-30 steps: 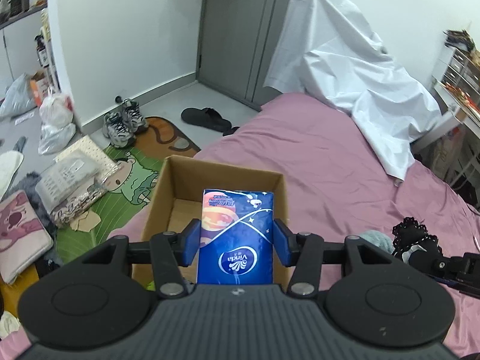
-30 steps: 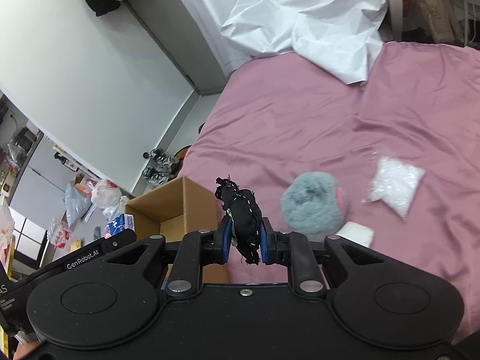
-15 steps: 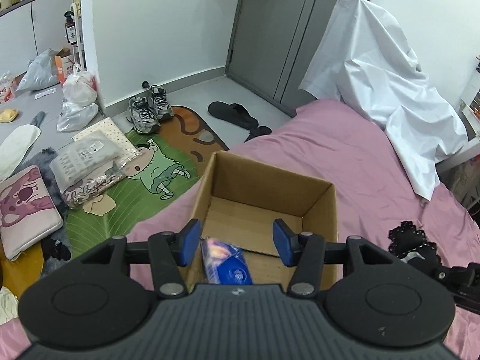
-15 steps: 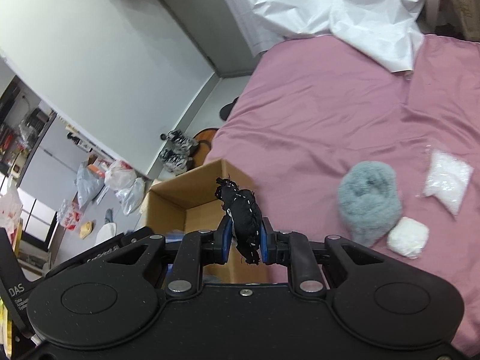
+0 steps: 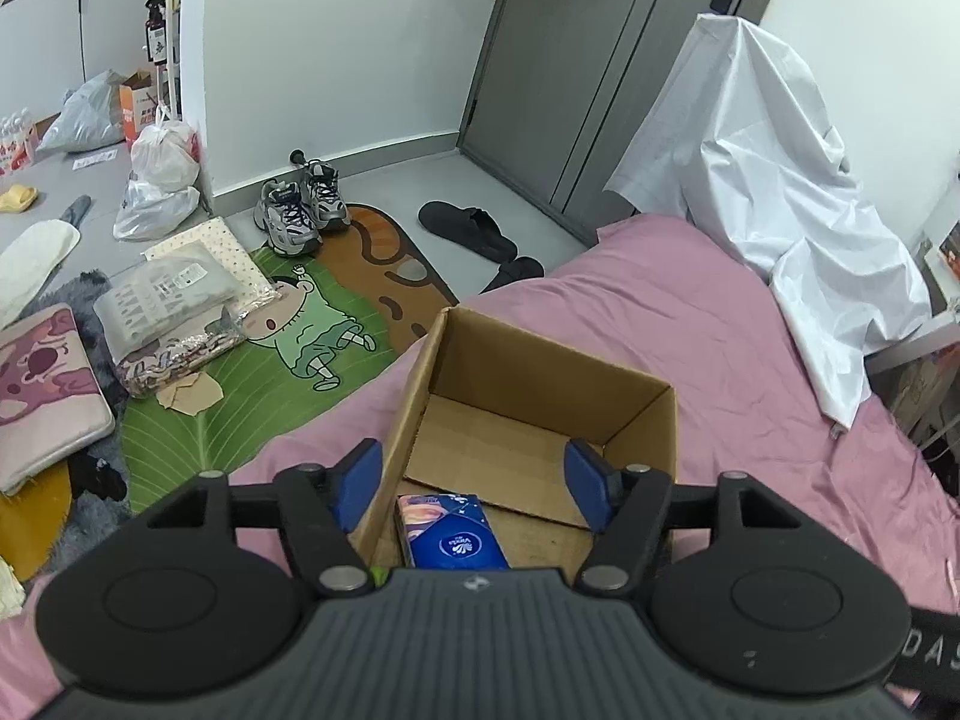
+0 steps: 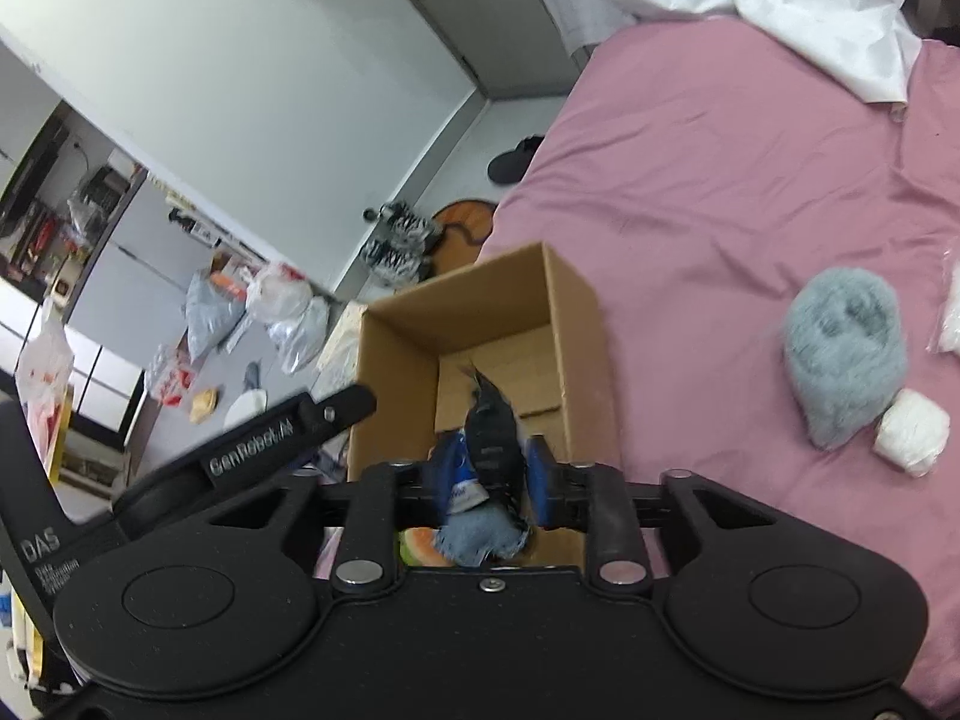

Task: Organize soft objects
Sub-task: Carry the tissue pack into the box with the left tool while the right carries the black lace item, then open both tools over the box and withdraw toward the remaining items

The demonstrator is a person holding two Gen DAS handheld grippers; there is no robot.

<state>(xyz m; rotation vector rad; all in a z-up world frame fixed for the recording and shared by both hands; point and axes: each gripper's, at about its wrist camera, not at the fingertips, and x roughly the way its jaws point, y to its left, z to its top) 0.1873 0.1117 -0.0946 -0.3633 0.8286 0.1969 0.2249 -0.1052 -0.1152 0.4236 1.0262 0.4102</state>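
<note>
Left wrist view: The left gripper (image 5: 474,483) hangs over the near end of the cardboard box (image 5: 636,420), which stands on the pink bed (image 5: 690,300). Its jaws are opening and stand wide apart, with nothing between the pads. The blue tissue pack (image 5: 451,531) lies flat on the box floor at the near wall, below and just behind the jaw line, toward the box's left side wall. Its long axis runs roughly along the box's length. The far half of the box floor is bare cardboard.

Right wrist view: The right gripper (image 6: 492,471) is above the same box (image 6: 576,324), at its near wall. Its jaws are opening. The black fabric piece (image 6: 493,438) is between the pads, blurred, with its long axis upright and its top pointing toward the far wall of the box. Whether either pad presses on it cannot be told; it appears to be leaving the grip. Directly below it, inside the box, lie a pale blue soft item (image 6: 480,534) and part of the blue tissue pack (image 6: 457,471).

Remaining items lie outside the box, on the bed to its right: the grey fluffy object (image 6: 846,354) and, touching it on the near side, a white ball (image 6: 912,432). By judgement, the right gripper is the nearer one for these. The approach runs rightward from the box across the bed.
</note>
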